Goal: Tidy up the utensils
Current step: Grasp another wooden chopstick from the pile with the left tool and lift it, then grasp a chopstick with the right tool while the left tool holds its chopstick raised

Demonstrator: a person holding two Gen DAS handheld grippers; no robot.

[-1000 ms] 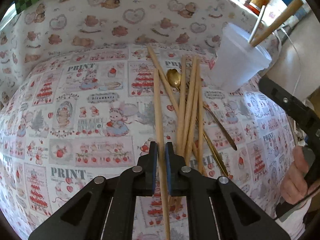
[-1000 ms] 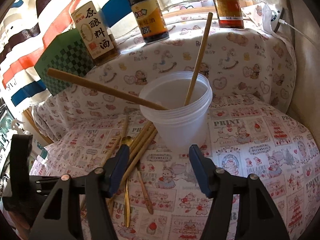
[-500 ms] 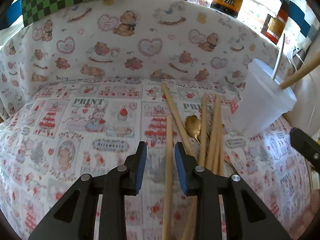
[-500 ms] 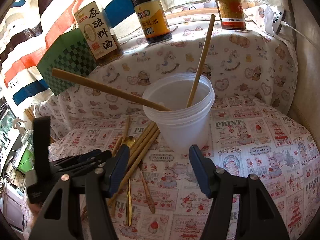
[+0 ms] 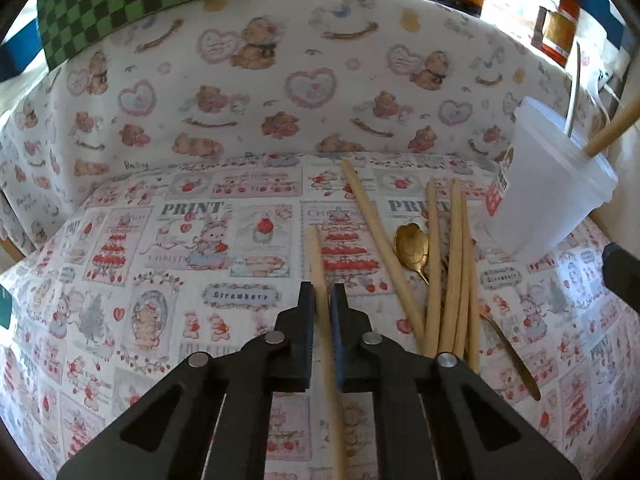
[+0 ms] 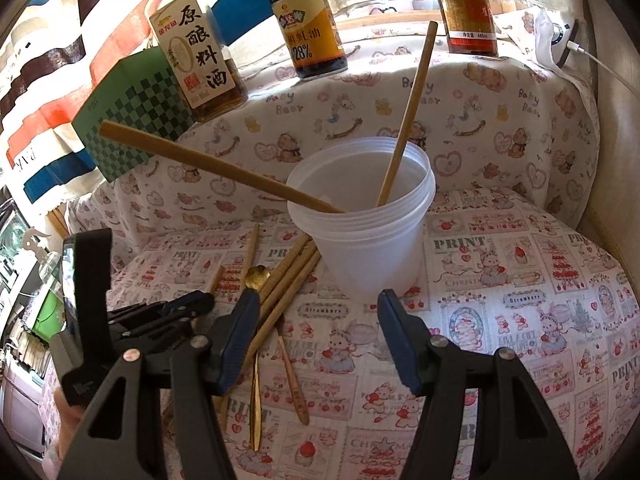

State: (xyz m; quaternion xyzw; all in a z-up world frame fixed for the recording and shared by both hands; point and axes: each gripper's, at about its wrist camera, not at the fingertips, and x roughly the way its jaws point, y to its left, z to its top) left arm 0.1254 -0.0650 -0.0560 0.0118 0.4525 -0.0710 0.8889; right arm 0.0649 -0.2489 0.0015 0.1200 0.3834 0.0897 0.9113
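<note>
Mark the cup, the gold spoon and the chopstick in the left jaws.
cup (image 6: 372,248), right wrist view, front wall
gold spoon (image 5: 412,245), left wrist view, bowl
chopstick (image 5: 316,258), left wrist view, shaft

A printed tablecloth (image 6: 500,280) with strawberries, bunnies and "PRINT" lettering fills the lower frame. Behind it rises a teddy-bear and heart cloth (image 5: 280,80), draped over a ledge. Along the top stand three sauce bottles (image 6: 308,28), sunlit from behind. Upper left, a green checkered box (image 6: 132,112) against a striped fabric (image 6: 48,80). Upper right, a white charging cable (image 6: 592,54).
</note>
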